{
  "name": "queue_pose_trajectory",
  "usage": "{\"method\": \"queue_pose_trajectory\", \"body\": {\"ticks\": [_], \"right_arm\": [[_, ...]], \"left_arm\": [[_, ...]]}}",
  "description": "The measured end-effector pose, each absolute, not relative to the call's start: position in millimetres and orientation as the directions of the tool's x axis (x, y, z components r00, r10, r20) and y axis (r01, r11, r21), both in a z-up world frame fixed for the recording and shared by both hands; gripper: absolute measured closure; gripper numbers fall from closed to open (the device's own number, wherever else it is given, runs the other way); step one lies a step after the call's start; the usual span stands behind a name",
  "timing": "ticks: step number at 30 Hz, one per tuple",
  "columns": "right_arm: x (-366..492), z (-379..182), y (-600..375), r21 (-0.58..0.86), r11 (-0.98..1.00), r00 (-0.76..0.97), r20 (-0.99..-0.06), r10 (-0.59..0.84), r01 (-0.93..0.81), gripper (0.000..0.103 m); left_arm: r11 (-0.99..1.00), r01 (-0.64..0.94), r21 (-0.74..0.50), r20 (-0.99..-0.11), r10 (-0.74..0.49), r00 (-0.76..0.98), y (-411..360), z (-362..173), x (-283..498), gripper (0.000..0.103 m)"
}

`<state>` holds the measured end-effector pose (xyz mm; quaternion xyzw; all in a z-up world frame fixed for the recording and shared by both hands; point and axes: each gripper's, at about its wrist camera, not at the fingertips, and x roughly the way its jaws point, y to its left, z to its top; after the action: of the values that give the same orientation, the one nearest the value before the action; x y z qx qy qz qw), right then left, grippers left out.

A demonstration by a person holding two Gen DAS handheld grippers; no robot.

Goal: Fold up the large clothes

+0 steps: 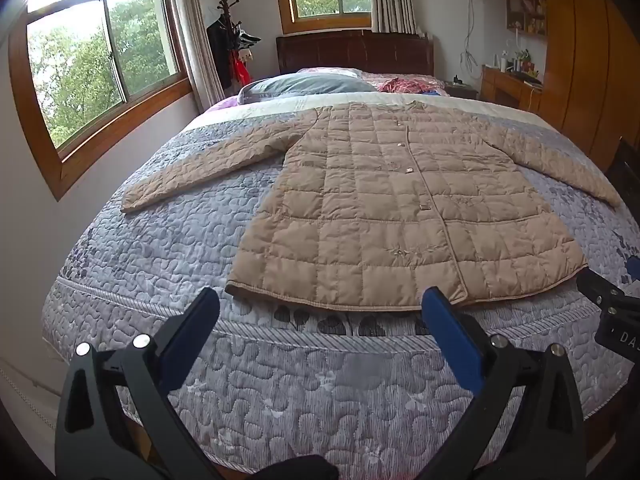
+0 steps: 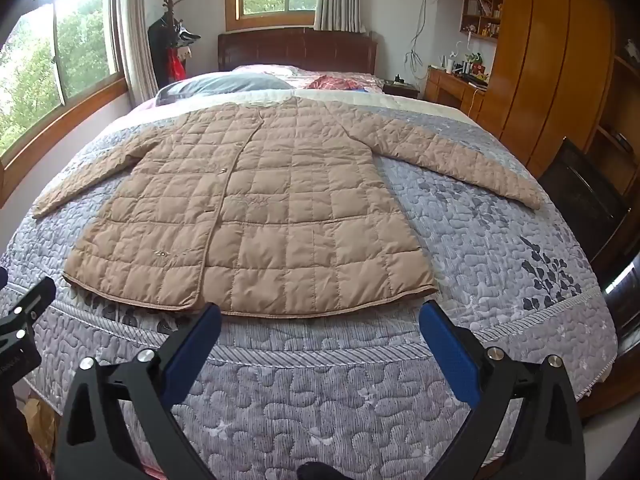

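A tan quilted jacket (image 1: 384,208) (image 2: 256,208) lies flat and face up on the bed, buttoned, collar toward the headboard, both sleeves spread out to the sides. Its hem runs along the near part of the bed. My left gripper (image 1: 322,304) hovers open just short of the hem, nothing between its blue pads. My right gripper (image 2: 320,316) is likewise open and empty, held over the bedspread in front of the hem's right half. Part of the right gripper's body (image 1: 612,308) shows at the right edge of the left wrist view.
The bed carries a grey-blue patterned bedspread (image 1: 168,240) (image 2: 500,240). A grey pillow (image 1: 304,84) and a red cloth (image 1: 400,85) lie near the dark headboard (image 1: 356,50). A coat rack (image 1: 230,48) stands at the left, wooden wardrobes (image 2: 540,80) at the right.
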<state>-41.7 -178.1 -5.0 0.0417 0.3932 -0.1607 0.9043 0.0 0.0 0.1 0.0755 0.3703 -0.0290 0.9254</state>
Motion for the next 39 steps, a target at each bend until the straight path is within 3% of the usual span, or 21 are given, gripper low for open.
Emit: {"method": "queue_pose_trajectory", "body": {"ticks": [39], "right_arm": [[-39.8, -8.4, -176.3, -0.042, 0.947, 0.636, -0.731, -0.246, 0.319, 0.004]], "left_arm": [[0.987, 0.109, 0.117, -0.69, 0.002, 0.723, -0.1, -0.6, 1.0, 0.003]]}}
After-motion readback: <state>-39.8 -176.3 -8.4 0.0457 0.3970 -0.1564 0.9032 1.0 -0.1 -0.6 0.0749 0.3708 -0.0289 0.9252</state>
